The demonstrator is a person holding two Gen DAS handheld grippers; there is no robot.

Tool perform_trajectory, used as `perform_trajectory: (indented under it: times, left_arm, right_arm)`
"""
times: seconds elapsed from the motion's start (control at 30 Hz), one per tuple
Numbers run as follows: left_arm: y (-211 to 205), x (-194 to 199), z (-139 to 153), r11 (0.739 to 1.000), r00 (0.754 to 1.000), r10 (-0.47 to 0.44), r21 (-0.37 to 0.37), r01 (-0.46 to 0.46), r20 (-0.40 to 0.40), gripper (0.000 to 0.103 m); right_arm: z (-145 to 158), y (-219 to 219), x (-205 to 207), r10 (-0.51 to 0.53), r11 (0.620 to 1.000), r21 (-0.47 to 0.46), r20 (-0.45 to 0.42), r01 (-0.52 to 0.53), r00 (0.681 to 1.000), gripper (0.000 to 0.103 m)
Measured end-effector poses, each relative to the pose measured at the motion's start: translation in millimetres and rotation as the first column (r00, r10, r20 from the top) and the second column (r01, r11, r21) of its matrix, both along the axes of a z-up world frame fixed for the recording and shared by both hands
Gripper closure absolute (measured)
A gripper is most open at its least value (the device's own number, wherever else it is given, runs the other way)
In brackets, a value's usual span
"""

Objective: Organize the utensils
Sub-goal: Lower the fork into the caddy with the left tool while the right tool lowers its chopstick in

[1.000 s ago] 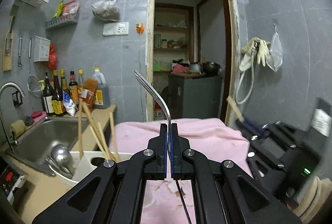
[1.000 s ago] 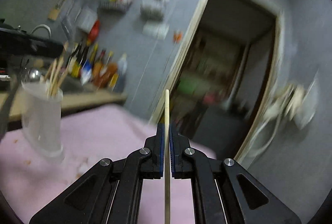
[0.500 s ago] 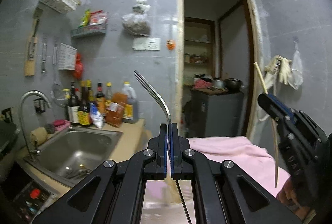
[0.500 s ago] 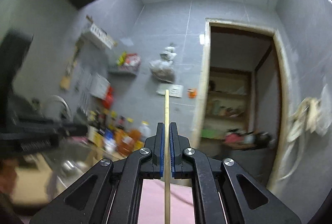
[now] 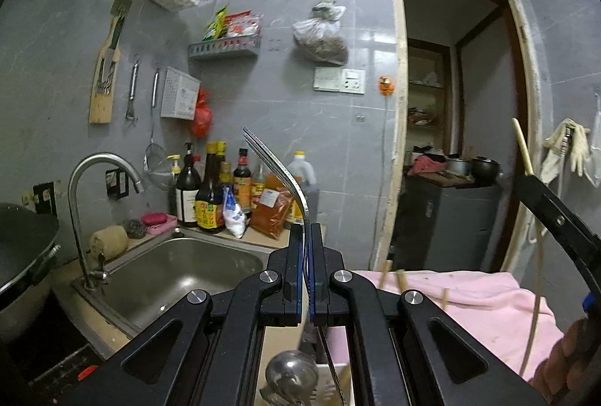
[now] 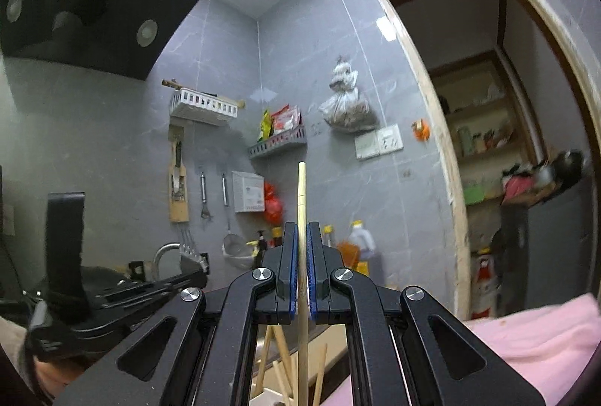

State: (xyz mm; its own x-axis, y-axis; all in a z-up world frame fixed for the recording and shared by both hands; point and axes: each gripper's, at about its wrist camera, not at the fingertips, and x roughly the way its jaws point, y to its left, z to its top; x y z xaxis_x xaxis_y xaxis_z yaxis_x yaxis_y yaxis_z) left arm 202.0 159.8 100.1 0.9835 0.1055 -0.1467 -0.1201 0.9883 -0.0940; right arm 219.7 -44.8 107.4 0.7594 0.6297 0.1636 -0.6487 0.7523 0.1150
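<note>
In the left wrist view my left gripper (image 5: 308, 231) is shut on a metal fork (image 5: 280, 173), whose tines curve up and to the left. Right under it stands a white utensil holder (image 5: 332, 370) with a steel ladle (image 5: 291, 378) and wooden chopsticks (image 5: 387, 274) in it. At the right edge my right gripper (image 5: 526, 180) is shut on a single chopstick (image 5: 522, 147). The right wrist view shows that chopstick (image 6: 301, 195) upright between the shut pads of the right gripper (image 6: 301, 231). The holder's chopsticks (image 6: 280, 349) sit below, and the left gripper (image 6: 197, 276) is at the left.
A steel sink (image 5: 169, 278) with a curved faucet (image 5: 88, 180) lies to the left, with sauce bottles (image 5: 210, 195) behind it and a dark wok (image 5: 22, 244) at the far left. A pink cloth (image 5: 469, 297) covers the surface on the right. A range hood (image 6: 86, 11) hangs above.
The left gripper swung left with the fork; the sink and wall now fill its view and the holder lies beneath it. The right gripper rose and rolled, still holding the chopstick.
</note>
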Motion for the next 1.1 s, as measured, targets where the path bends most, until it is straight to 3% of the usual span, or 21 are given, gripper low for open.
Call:
perform_trajectory:
  times: [0.2,0.6,0.97,1.1]
  left_arm:
    - [3,19,-11,0.999,0.999,0.045,-0.005,-0.045,-0.024,0.102]
    - [-11,30,-34,0.996,0.996,0.076,0.045,-0.074,-0.055,0.102]
    - [-12,31,-39,0.996,0.994,0.088,0.041,-0.085,-0.064,0.102]
    - [-12,31,-40,0.995,0.993,0.095,0.041,-0.092,-0.075,0.102]
  right_arm:
    - [-13,-1,16,0.029,1.000,0.014,-0.054,-0.028,0.998,0.101]
    - [-28,6,23,0.011,1.000,-0.029,-0.028,-0.012,1.000,0.100]
    - [-13,4,21,0.032,0.999,0.008,0.009,-0.032,0.999,0.100]
    - [-16,7,30,0.046,0.999,0.001,-0.020,-0.046,0.999,0.100]
